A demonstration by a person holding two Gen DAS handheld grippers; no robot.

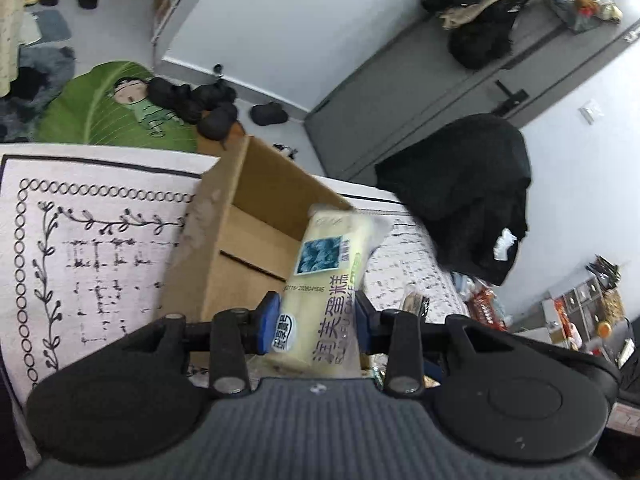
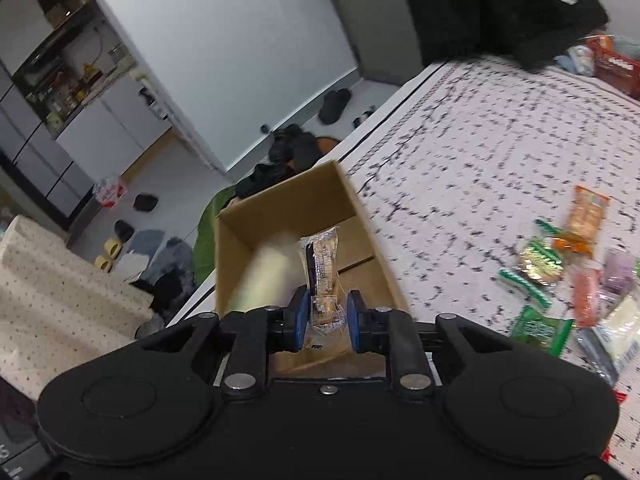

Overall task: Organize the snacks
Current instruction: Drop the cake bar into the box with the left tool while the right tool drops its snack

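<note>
Cake pack [image 1: 320,280], pale yellow, sits clamped between your left gripper [image 1: 317,316]'s blue pads, its far end reaching over the open cardboard box [image 1: 240,216]. Your right gripper [image 2: 328,312] has its pads apart around a clear wafer pack [image 2: 322,268] above the same box; you cannot tell whether they touch it. Beyond the box's right side, more snacks [image 2: 560,280] lie scattered on the patterned cloth [image 2: 480,140]. Farther off, black clothes [image 1: 464,196] hang.

"润芙蛋糕" in purple on the cream cake packet [image 1: 320,280]
</note>
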